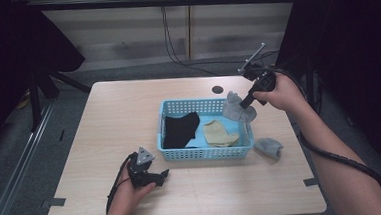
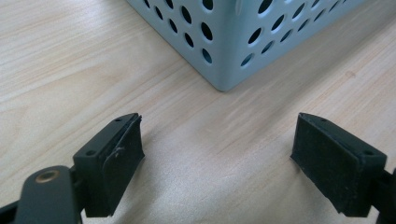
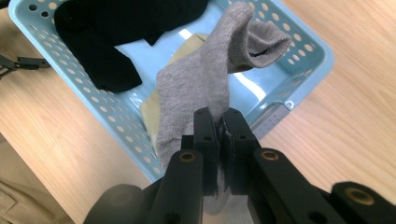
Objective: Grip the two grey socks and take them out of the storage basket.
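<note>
Pinching a grey knitted sock [image 3: 196, 88] over the perforated blue plastic basket [image 1: 201, 154], the right gripper [image 1: 243, 103] worked; another grey sock [image 1: 269, 147], apparently its mate, waited outside.

A recording studio or lab is suggested. A plain wooden table [image 1: 124, 121] is stood on grey carpet, with black curtains [image 1: 360, 52] hung at both sides and a dark rail [image 1: 162, 1] run across the back. Cables [image 1: 172, 43] are trailed down a bare panelled wall behind, and tape marks [image 1: 57, 201] are stuck at the table's corners.
</note>
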Tool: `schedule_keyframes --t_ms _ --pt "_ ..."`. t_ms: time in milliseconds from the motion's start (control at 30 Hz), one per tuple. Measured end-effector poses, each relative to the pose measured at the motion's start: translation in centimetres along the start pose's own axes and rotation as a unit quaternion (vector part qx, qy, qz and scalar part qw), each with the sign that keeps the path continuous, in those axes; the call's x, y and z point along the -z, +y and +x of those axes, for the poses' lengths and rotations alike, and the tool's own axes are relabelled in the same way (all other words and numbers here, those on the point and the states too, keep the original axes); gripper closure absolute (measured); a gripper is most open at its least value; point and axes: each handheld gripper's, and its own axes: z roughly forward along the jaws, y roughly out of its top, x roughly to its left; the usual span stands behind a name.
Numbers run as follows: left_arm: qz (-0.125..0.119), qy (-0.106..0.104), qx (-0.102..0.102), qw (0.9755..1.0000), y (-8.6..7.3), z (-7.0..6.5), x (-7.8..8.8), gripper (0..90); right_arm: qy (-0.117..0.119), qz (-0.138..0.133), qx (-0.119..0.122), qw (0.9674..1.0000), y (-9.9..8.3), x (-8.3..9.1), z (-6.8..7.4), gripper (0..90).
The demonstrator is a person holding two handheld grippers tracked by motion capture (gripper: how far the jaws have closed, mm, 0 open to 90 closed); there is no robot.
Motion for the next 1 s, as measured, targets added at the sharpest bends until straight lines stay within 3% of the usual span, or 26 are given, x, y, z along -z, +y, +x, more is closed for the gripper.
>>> schedule_keyframes --t_ms 1000 --pt "-0.001 -0.002 0.001 1.0000 0.0 0.0 0.0 15.7 -0.018 -0.015 -0.032 0.9992 -2.5 2.4 -2.7 85.8"
